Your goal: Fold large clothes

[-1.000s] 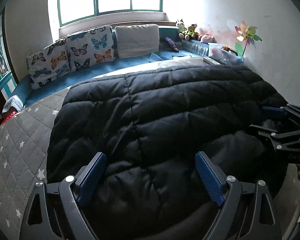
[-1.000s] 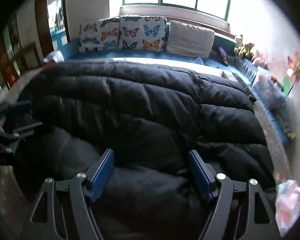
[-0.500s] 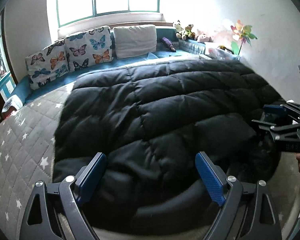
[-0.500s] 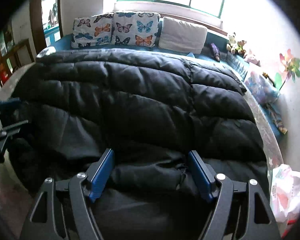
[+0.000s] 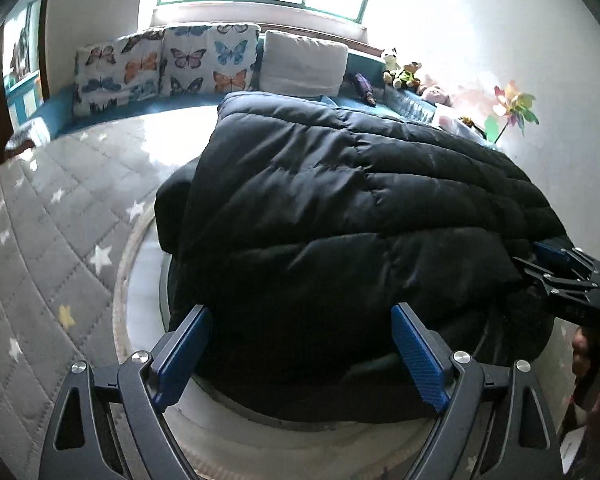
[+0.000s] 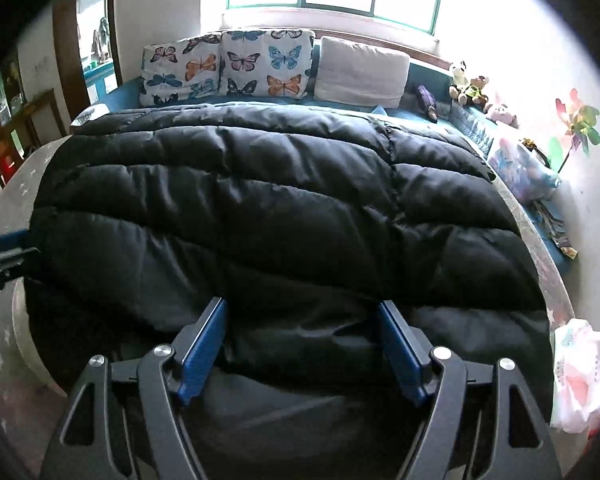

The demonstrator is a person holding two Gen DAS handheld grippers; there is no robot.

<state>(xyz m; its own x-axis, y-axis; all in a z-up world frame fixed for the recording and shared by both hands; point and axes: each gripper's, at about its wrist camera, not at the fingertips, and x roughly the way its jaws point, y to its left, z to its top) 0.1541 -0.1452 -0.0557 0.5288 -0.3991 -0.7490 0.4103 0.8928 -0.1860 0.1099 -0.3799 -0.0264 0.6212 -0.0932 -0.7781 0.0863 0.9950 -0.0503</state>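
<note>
A large black puffer coat (image 5: 360, 220) lies spread over a round bed with a grey star-patterned quilt (image 5: 40, 240). My left gripper (image 5: 300, 312) is open wide over the coat's near edge, its left finger close to the coat's left border. My right gripper (image 6: 300, 306) is also open, and a thick fold of the coat (image 6: 280, 208) bulges between its blue pads (image 6: 204, 340). Each gripper appears in the other's view: the right gripper (image 5: 556, 276) at the coat's right side, the left gripper (image 6: 0, 248) at its left side.
Butterfly cushions (image 6: 228, 68) and a white pillow (image 6: 360, 72) line the blue bench under the window. Plush toys (image 6: 468, 84) and a pinwheel (image 6: 576, 128) sit by the right wall. A pale plastic bag (image 6: 580, 372) lies at the bed's right edge. A hand (image 5: 580, 352) shows at right.
My left gripper has slid leftward along the coat's near edge and rolled, so more grey quilt shows on its left. The right gripper has stayed in place, still open.
</note>
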